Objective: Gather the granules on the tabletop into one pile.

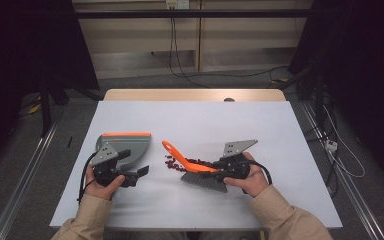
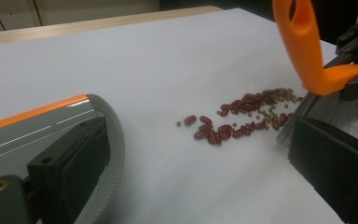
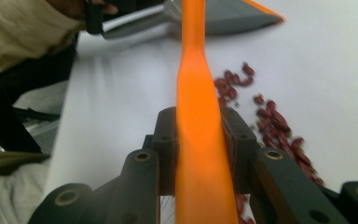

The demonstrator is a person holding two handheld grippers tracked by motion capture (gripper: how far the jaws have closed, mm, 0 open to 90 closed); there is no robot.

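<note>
An orange-handled brush (image 1: 177, 154) with grey bristles (image 1: 206, 181) stands on the white table. My right gripper (image 1: 214, 169) is shut on its handle (image 3: 193, 70), the jaws clamped on both sides (image 3: 198, 133). A scatter of red beans and small green ones (image 1: 179, 164) lies just left of the bristles (image 2: 326, 109). A grey dustpan (image 1: 130, 145) with an orange lip sits at the left. My left gripper (image 1: 136, 163) stands open, one jaw over the dustpan (image 2: 37, 126) and the other out over the table, with the beans (image 2: 233, 121) ahead of it.
The white table top (image 1: 195, 120) has bare room behind and to the right of the beans. A wooden edge (image 1: 195, 94) runs along the far side. Cables and dark stands are on the floor beyond. Beige sleeves enter from the bottom.
</note>
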